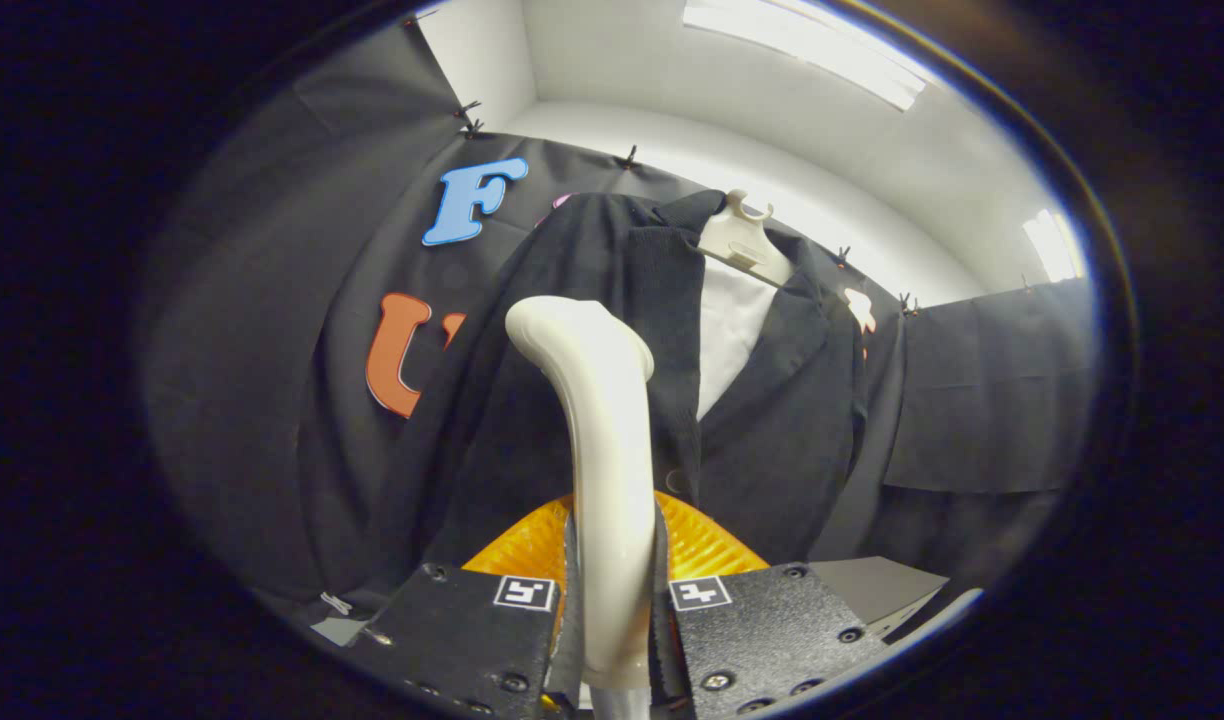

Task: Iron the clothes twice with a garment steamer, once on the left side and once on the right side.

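My gripper (612, 585) is shut on the white handle of the garment steamer (597, 420), which rises between the two fingers and curves forward at its top. Behind the handle, low down, an orange ribbed part of the steamer (697, 545) shows on both sides. Just beyond the steamer hangs a dark jacket (772, 420) on a pale hanger (740, 240), open at the front over a white shirt (727, 330). The steamer's head stands in front of the jacket's left panel (532, 300); whether it touches the cloth I cannot tell.
Black cloth walls (982, 400) close the booth behind and to both sides of the jacket. A grey surface (872, 585) lies low to the right of the fingers. White ceiling and bright lights are overhead.
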The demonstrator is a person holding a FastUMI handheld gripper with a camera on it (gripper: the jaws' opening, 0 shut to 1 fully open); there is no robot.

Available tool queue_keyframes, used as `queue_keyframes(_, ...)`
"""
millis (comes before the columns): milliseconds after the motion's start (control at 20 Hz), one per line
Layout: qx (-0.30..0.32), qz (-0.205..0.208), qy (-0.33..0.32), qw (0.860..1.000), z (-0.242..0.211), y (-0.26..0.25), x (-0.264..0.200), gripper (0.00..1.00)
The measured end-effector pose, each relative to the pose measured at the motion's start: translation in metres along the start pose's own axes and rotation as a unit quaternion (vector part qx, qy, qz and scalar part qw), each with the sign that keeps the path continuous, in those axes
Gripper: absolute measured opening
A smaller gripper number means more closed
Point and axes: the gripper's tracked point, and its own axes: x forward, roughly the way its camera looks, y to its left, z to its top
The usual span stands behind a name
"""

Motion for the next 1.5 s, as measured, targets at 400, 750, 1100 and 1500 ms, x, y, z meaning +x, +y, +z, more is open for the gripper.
queue_keyframes(400,-0.008,0.016,0.039,0.999,-0.046,0.007,-0.016,0.29)
queue_keyframes(750,-0.014,0.033,0.075,0.997,-0.089,0.011,-0.029,0.29)
queue_keyframes(1100,-0.022,0.036,0.104,0.994,-0.124,0.010,-0.043,0.28)
queue_keyframes(1500,-0.048,0.045,0.136,0.989,-0.172,0.019,-0.062,0.28)
